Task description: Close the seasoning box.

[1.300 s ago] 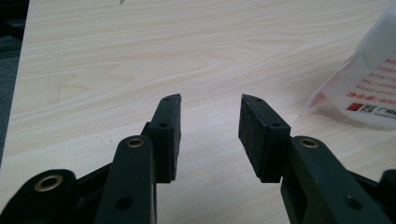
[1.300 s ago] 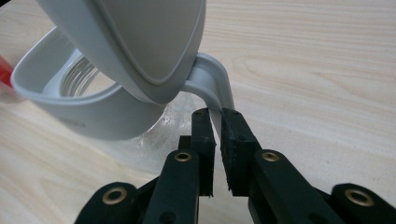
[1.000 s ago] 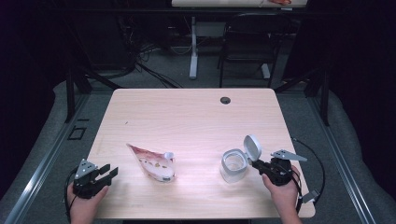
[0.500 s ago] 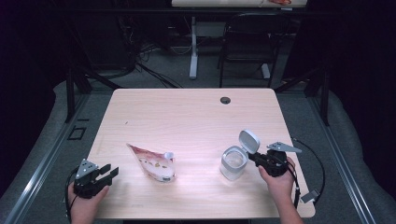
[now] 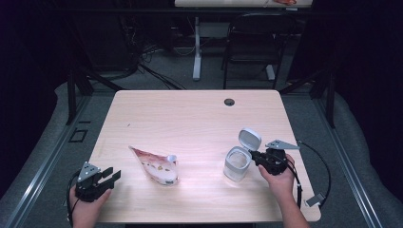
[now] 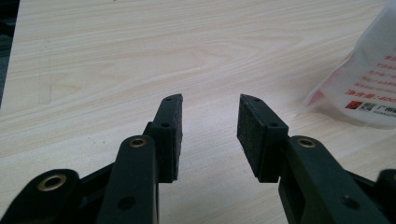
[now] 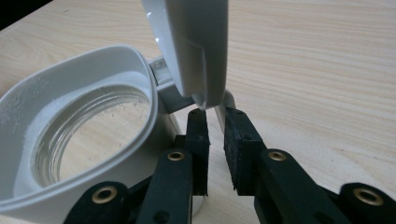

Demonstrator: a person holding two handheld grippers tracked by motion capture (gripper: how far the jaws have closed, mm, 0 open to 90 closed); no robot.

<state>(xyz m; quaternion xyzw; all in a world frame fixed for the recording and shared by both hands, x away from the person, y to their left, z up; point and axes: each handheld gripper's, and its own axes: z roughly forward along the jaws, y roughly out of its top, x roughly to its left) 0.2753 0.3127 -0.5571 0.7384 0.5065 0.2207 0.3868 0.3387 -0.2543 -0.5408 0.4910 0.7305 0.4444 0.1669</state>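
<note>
Right gripper [image 5: 260, 158], jaws narrow, has moved in to the flipped-open white lid [image 5: 249, 139] of the clear glass jar [image 5: 236, 163], lower right; left gripper [image 5: 112, 176] waits wide apart, so pouring seems near.

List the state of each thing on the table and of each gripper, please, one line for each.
Jar: upright, open, looks empty.
Lid: flipped up on its hinge.
Pouch: lying on its side; cap state unclear.
Left gripper: jaws open, holding nothing.
Right gripper: jaws nearly closed beside the jar, under the lid's edge; grip unclear.
</note>
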